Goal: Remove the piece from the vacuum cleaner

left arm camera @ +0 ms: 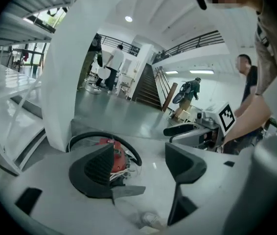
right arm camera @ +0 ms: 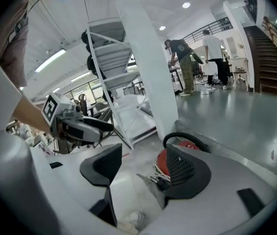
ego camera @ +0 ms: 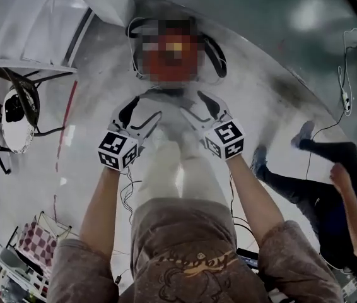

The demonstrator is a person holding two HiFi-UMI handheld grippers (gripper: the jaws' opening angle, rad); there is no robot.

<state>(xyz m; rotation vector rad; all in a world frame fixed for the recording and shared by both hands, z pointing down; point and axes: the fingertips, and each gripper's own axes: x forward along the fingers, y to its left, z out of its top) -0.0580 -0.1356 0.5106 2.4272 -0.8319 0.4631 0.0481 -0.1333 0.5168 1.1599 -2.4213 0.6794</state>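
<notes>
1. On the floor (ego camera: 96, 100) at the far left, near the lower corner of my head view, lies a checkered item (ego camera: 36, 242) that I can't identify.
2. My left gripper (ego camera: 142, 120) hangs above the floor. Its fingers (left arm camera: 97, 168) are spread wide and nothing sits between them.
3. Ahead of both grippers, the red vacuum (left arm camera: 117, 154) stands on the floor at the foot of a white pillar (left arm camera: 62, 67). A black hose (left arm camera: 102, 134) loops around it and white wires (left arm camera: 121, 173) spill from its near side. I can't tell which piece comes off.
4. My right gripper (ego camera: 202, 115) hangs just beside the left one. Its fingers (right arm camera: 102, 166) are equally wide apart and pinch nothing, and the vacuum shows behind the right-hand finger, not touching it.
5. At the far right, a person (ego camera: 330, 194) in dark clothes sits on the floor, well apart from the vacuum.
</notes>
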